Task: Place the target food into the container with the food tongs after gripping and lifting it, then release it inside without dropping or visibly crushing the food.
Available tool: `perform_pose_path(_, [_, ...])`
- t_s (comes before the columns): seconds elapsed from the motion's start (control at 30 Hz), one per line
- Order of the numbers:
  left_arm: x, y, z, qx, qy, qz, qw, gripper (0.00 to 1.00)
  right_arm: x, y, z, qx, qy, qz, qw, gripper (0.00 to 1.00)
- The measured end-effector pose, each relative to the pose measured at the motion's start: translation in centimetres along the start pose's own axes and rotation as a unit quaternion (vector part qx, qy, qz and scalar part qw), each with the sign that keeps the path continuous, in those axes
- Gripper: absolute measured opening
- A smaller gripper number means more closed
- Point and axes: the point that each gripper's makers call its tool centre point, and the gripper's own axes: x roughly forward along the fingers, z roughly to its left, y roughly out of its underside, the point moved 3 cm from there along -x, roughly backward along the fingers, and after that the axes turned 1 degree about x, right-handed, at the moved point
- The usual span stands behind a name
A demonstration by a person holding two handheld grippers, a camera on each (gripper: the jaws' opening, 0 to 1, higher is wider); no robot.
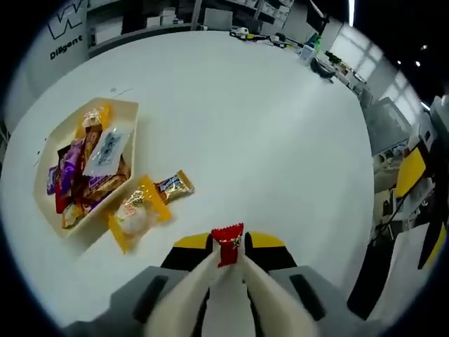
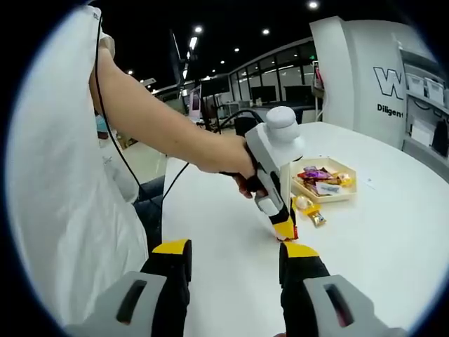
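Left gripper [image 1: 228,261] tongs pinch red-wrapped candy [image 1: 227,242] by its edge—may slip before reaching tray [image 1: 43,163]; right gripper [image 2: 235,270] jaws wide, empty.

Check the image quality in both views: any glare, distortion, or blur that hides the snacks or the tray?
Left gripper view: strong fisheye bending, even overhead light, soft shadows beside the tray; the red wrapped snack in the left gripper is sharp. Right gripper view: dim background with bright ceiling spots, tray small but readable, the right gripper near the lens slightly soft.
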Motion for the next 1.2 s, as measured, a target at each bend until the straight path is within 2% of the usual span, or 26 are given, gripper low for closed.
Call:
perform_pose_path(0.27, [-0.9, 0.0, 0.6, -0.006, 0.004, -0.010, 0.9999, 0.13, 0.1, 0.0, 0.1, -0.001, -0.002, 0.001, 1.0000, 0.47])
perform_pose_path(0.63, [-3.2, -1.5, 2.2, -0.007, -0.003, -0.036, 0.9993, 0.13, 0.4, -0.3, 0.2, -0.005, -0.005, -0.001, 1.0000, 0.47])
perform_pose_path(0.97, [-7.1, -5.3, 6.3, -0.024, -0.032, -0.089, 0.9953, 0.14, 0.5, -0.5, 0.2, -0.007, -0.005, -0.003, 1.0000, 0.47])
perform_pose_path(1.2, [-9.1, -7.6, 9.2, -0.030, -0.057, -0.111, 0.9917, 0.14, 0.5, -0.5, 0.3, -0.008, -0.005, -0.002, 1.0000, 0.47])
